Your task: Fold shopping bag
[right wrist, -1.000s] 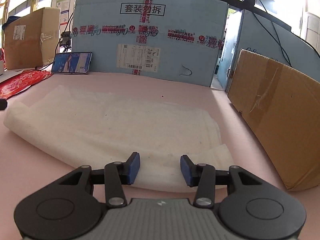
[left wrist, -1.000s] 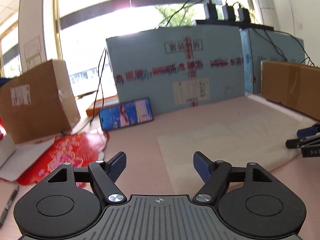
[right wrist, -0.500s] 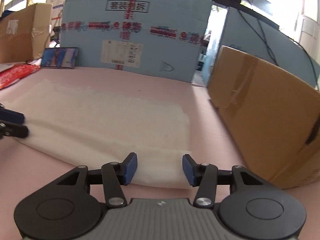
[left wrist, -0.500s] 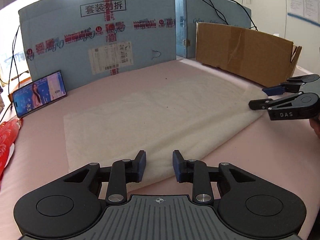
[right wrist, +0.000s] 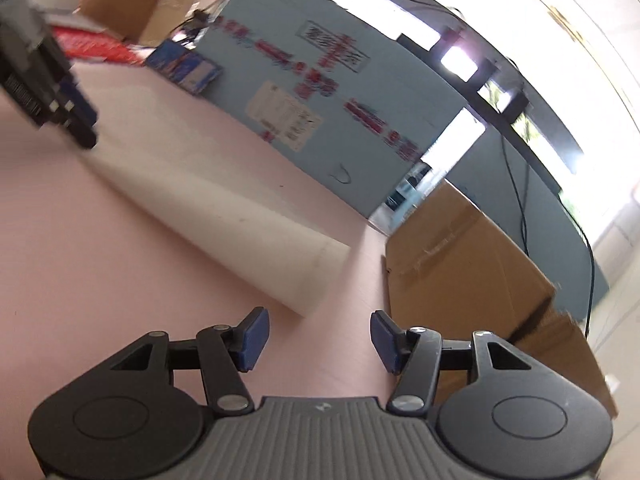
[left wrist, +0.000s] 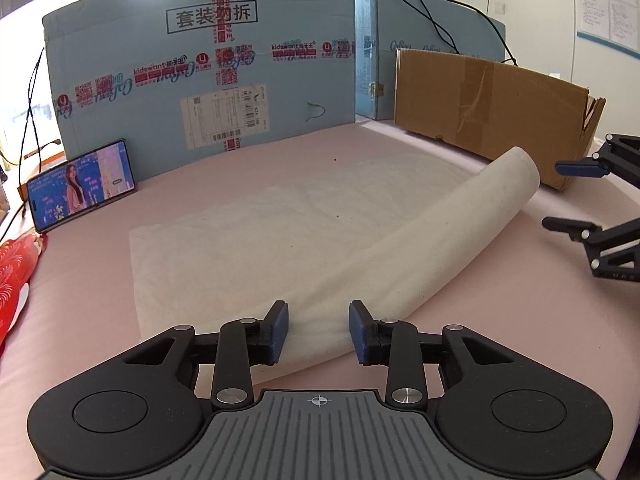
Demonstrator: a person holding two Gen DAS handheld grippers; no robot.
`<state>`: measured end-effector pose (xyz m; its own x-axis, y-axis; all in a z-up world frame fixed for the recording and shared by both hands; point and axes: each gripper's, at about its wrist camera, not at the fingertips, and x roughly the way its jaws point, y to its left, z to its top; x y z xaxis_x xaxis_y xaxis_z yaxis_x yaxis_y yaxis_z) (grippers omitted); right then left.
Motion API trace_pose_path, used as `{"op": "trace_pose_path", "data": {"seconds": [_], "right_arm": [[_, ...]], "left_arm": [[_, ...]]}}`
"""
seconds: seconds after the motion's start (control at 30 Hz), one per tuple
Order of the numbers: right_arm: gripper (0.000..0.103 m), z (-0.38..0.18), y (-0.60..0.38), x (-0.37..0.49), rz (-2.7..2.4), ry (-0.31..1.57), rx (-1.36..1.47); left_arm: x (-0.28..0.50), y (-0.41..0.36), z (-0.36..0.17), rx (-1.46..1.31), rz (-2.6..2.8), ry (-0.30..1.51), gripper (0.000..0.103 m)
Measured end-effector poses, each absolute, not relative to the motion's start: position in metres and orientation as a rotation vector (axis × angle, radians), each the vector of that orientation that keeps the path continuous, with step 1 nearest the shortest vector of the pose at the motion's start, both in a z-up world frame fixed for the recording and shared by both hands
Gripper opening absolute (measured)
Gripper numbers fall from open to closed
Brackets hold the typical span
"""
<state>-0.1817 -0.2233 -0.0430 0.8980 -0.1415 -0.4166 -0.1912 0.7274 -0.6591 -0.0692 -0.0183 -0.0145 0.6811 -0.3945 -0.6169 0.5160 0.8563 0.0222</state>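
The white fabric shopping bag [left wrist: 304, 240] lies on the pink bench [left wrist: 500, 320], near edge curled over. Left tool [left wrist: 318, 330] opening, straddling the fold; right tool [right wrist: 318, 338] released, empty.

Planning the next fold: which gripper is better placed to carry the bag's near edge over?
Left. The left gripper straddles the shopping bag edge, jaws opening slightly. The right gripper is open over bare pink table, off the bag.
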Motion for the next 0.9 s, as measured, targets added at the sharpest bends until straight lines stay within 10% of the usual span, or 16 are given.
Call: {"op": "trace_pose_path", "data": {"seconds": [0.53, 0.9], "right_arm": [[0.044, -0.095, -0.138, -0.180, 0.334, -0.060, -1.731], [0.030, -0.061, -0.145, -0.139, 0.552, 0.308, -1.669]], "left_arm": [[-0.067, -0.012, -0.014, 0.155, -0.528, 0.654, 0.033], [-0.064, -0.008, -0.014, 0.127, -0.544, 0.660, 0.033]]}}
